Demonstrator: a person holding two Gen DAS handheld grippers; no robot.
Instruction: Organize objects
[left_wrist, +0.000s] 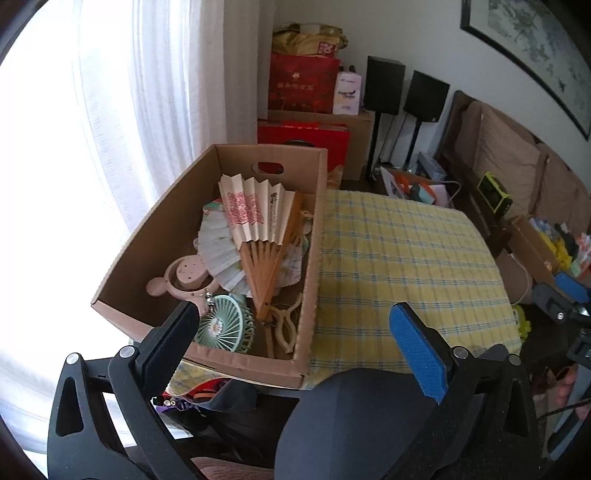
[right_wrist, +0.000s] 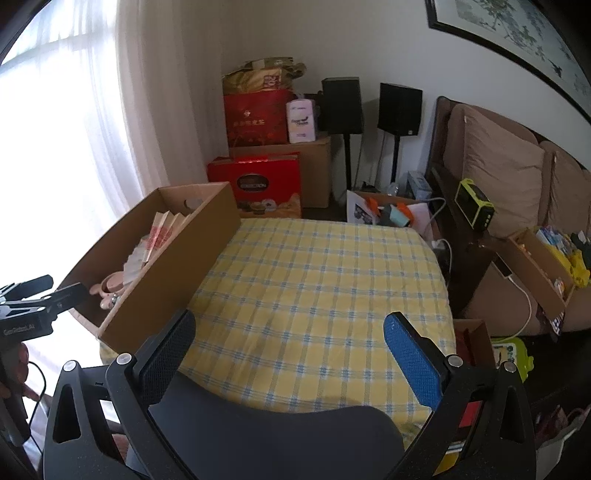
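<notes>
Open brown cardboard box (left_wrist: 155, 236) at the left edge of the table under a yellow-and-blue checked cloth (left_wrist: 399, 266). Inside: paper folding fan with bamboo ribs and red print (left_wrist: 258, 229), white pleated round fan (left_wrist: 218, 254), mint-green round handheld fan (left_wrist: 225, 325), pink plastic bear-eared piece (left_wrist: 184, 277); lower contents overlapped, hard to separate. From the right wrist view, mostly hidden by the box's near wall (right_wrist: 173, 266). Left gripper (left_wrist: 299, 325) spread wide, empty, tips above the box's near corner. Right gripper (right_wrist: 291, 332) fully spread over bare cloth, holding nothing.
</notes>
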